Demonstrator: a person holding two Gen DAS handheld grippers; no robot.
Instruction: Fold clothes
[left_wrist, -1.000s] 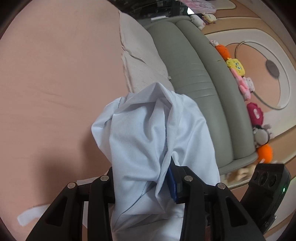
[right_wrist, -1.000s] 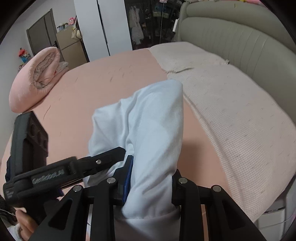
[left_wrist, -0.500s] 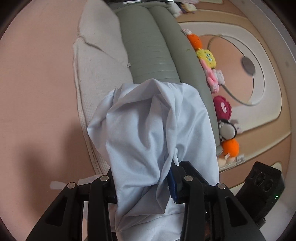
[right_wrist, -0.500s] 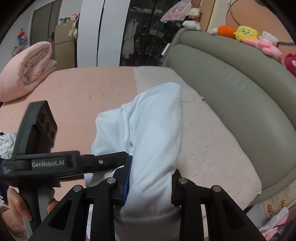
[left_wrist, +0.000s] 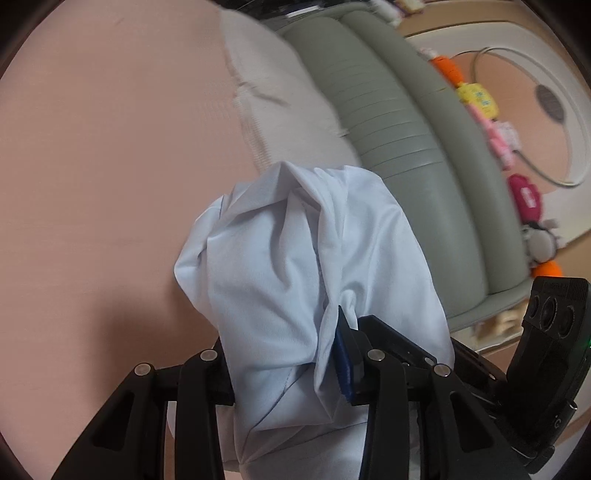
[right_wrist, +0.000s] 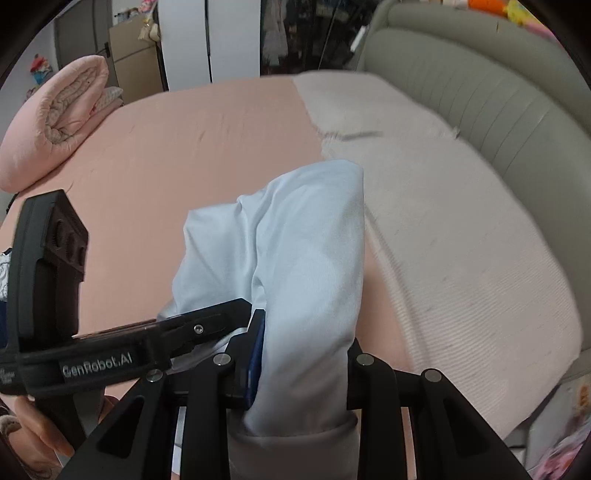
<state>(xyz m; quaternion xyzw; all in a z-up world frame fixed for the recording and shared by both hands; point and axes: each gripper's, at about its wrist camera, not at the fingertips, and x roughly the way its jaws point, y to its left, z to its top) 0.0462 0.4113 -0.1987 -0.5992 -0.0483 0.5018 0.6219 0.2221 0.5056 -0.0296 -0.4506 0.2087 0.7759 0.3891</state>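
Over the pink bed (right_wrist: 184, 147), on the side away from the grey headboard (right_wrist: 498, 92), the left gripper (left_wrist: 291, 354) is clamped on a thick bunch of the pale blue garment (left_wrist: 295, 266). Nearer the headboard, the right gripper (right_wrist: 299, 354) pinches another bunch of it, jaws narrowed on cloth. The fabric looks light, soft and limp, likely to sag and slip; it is best held at seams or corners.
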